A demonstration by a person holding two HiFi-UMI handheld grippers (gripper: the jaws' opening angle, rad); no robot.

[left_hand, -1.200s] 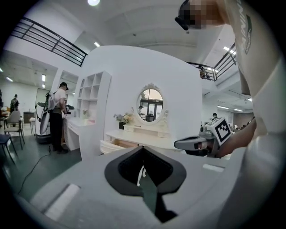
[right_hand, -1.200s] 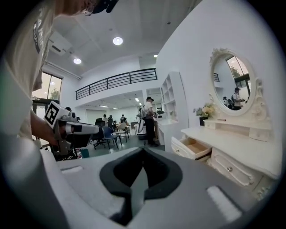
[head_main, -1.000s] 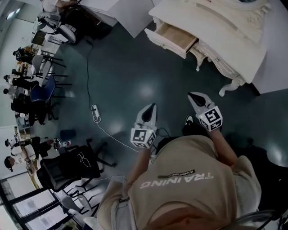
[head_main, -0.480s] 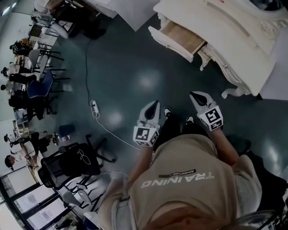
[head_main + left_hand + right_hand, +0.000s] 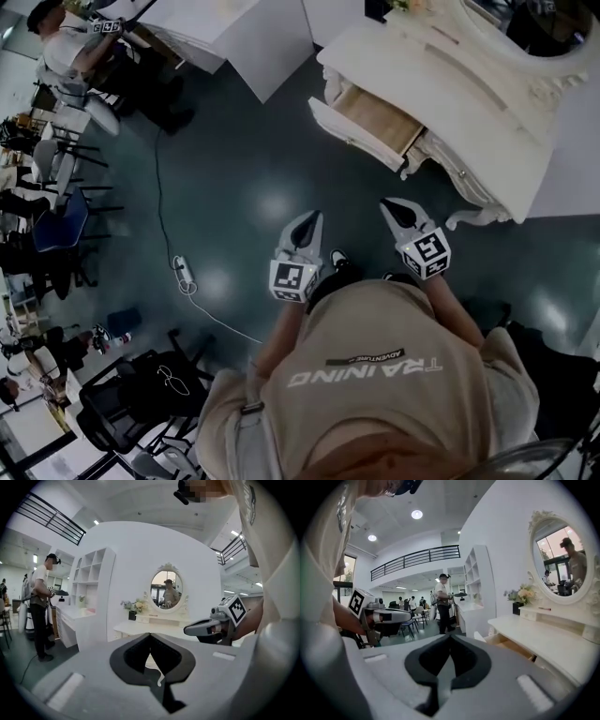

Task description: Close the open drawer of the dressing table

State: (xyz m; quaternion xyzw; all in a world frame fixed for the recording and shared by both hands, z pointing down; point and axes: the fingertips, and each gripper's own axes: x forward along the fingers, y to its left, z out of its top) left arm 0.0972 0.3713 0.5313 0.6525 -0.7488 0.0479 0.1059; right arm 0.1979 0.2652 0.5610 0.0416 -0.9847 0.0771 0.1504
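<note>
Left gripper [image 5: 150, 635] is seen with its jaws pressed together, nothing pinched between them, and it's the same deal with the right gripper [image 5: 450, 637]: jaws touching, nothing held. Both are held side by side out in front of the person's chest, pointed towards the dressing table [image 5: 455, 89], with a shoe tip [image 5: 337, 256] visible on the floor [image 5: 253, 178] between them. The drawer [image 5: 377, 114] is found pulled out at the left end of the table's front, its wooden inside on show, well apart from either gripper. In the right gripper view it's spotted just right of the jaw tips, under the table's top edge. Bare dark floor is all that lies between the grippers and the drawer front. A curly white table leg [image 5: 466, 217] is planted off to the right of the right gripper. Above the table an oval mirror [image 5: 167, 588] is mounted, with a bunch of flowers [image 5: 133, 605] set near its left side. Further left, a white shelf unit [image 5: 93, 590] is parked against the wall, and another person [image 5: 41, 603] is seen standing by it. Over on the left of the floor a cable [image 5: 159, 192] is run down to a power strip [image 5: 182, 272], and a black office chair [image 5: 141, 392] is parked nearer the lower left corner.
</note>
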